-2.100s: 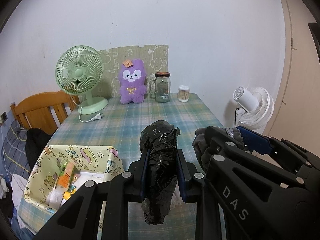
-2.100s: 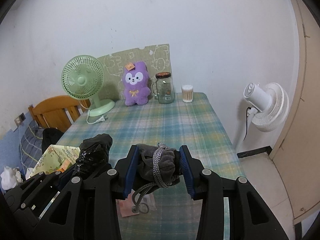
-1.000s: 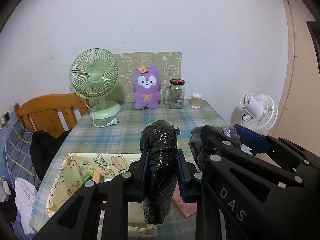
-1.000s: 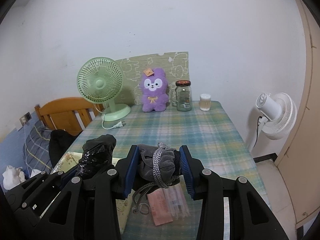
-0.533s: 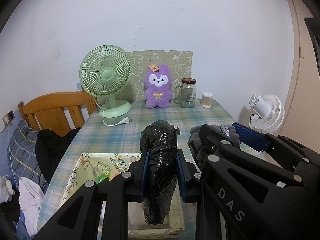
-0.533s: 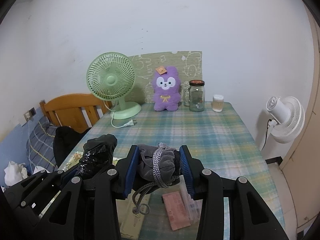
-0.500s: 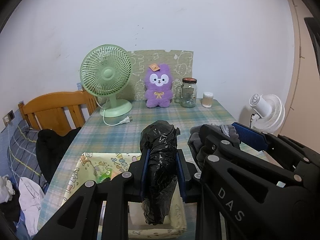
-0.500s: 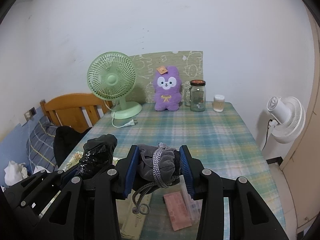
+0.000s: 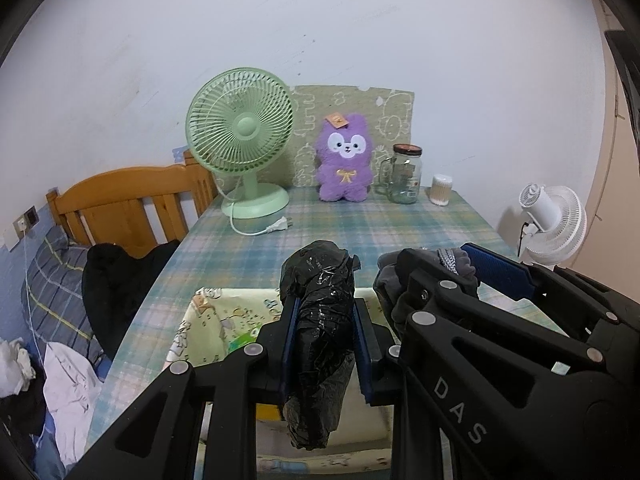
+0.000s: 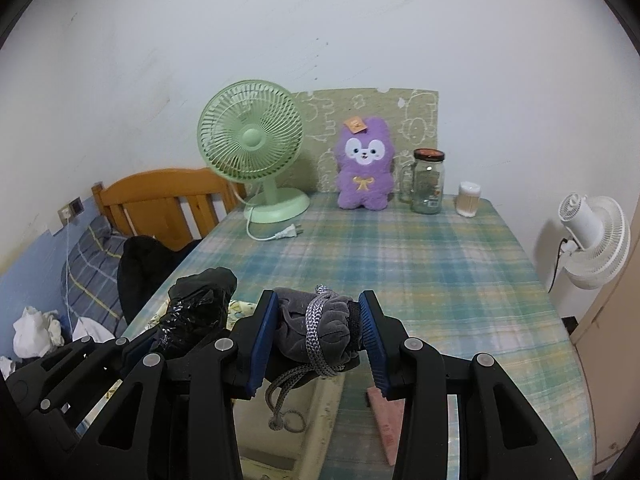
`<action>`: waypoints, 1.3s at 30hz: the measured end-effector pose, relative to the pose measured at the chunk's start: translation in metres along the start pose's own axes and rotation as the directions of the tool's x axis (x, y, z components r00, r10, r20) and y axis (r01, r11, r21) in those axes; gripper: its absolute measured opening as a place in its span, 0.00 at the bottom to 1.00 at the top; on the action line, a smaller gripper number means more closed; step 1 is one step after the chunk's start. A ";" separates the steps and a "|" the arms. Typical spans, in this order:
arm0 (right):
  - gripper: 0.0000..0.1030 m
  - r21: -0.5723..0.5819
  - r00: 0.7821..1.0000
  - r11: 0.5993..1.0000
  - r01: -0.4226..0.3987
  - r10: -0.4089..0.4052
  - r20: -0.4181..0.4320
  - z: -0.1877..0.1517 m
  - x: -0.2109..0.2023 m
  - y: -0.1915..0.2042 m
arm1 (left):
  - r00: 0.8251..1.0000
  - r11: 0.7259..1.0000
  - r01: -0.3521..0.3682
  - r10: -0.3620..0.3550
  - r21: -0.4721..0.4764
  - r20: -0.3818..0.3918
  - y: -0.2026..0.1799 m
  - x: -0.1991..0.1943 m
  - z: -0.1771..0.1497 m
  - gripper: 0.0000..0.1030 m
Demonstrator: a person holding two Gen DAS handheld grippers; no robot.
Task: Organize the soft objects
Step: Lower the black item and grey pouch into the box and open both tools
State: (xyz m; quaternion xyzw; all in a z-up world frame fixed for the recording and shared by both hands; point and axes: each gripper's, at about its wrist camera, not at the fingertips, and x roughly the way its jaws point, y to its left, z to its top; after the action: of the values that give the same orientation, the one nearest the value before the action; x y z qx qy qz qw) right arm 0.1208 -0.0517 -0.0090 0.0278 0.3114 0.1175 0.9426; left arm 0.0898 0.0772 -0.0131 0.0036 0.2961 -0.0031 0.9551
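My left gripper (image 9: 323,312) is shut on a black plastic-wrapped bundle (image 9: 318,320) and holds it above a pale yellow patterned box (image 9: 208,320) at the table's near edge. My right gripper (image 10: 318,320) is shut on a grey drawstring pouch (image 10: 316,332), its cord hanging down, just right of the left one and above the same box (image 10: 316,412). The pouch also shows in the left wrist view (image 9: 448,264), and the black bundle in the right wrist view (image 10: 196,308). A purple plush toy (image 10: 363,164) sits at the table's far edge.
On the plaid tablecloth (image 10: 420,264) stand a green desk fan (image 10: 256,148) with loose plug, a glass jar (image 10: 428,182) and a cotton-swab tub (image 10: 469,199). A pink packet (image 10: 382,420) lies by the box. A wooden bed frame (image 10: 160,200) is left, a white fan (image 10: 596,236) right.
Both grippers have drawn back and swung left with their loads; the box now lies directly below them and the table's far objects look smaller and more central. Grips are unchanged.
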 end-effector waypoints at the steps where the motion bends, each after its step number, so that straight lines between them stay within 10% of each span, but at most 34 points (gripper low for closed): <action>1: 0.44 -0.002 1.000 1.000 -0.005 0.005 -0.003 -0.001 0.001 0.002 | 1.000 1.000 -0.004 0.004 -0.003 -0.003 0.002 0.001 -0.001 0.24; 15: 0.44 -0.033 0.995 0.997 -0.062 0.060 -0.082 -0.017 0.031 0.030 | 0.996 0.997 -0.071 0.069 -0.023 -0.060 0.031 0.015 -0.020 0.28; 23: 0.44 -0.046 0.990 0.995 -0.085 0.079 -0.117 -0.022 0.047 0.042 | 0.992 0.995 -0.099 0.096 -0.029 -0.082 0.044 0.025 -0.027 0.56; 39: 0.52 -0.093 0.985 0.991 -0.097 0.082 -0.150 -0.027 0.064 0.062 | 0.989 0.993 -0.111 0.107 -0.033 -0.104 0.062 0.034 -0.035 0.76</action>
State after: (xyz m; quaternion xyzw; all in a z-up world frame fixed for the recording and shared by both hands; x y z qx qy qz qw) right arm 0.1416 0.0231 -0.0603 -0.0143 0.3716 0.1771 0.9112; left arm 0.0982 0.1393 -0.0607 0.0015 0.3441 0.0552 0.9373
